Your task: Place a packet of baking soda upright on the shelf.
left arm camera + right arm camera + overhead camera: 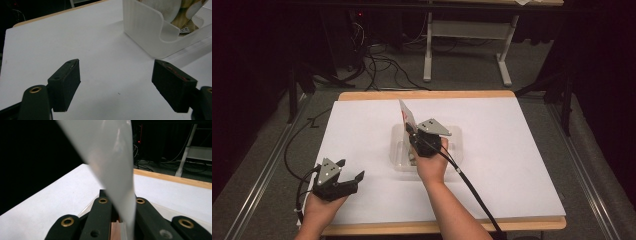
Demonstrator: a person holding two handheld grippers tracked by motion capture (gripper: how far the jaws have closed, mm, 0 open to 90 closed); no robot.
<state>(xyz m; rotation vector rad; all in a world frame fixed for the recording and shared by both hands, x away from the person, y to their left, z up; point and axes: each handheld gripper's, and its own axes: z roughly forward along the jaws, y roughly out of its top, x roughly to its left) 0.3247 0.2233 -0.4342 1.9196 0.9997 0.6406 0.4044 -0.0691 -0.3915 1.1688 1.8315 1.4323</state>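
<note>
My right gripper hovers over a clear plastic container at the middle of the white table top. It is shut on a thin white card that stands up and leans to the far left. In the right gripper view the card rises, blurred, from between the closed jaws of the right gripper. My left gripper rests at the near left corner, open, with nothing between its fingers. In the left gripper view the left gripper faces bare table, with the container beyond it.
Inside the container lie pale and tan items with a small label; I cannot tell what they are. The table has a wooden rim. Cables and a white table frame stand on the dark floor behind.
</note>
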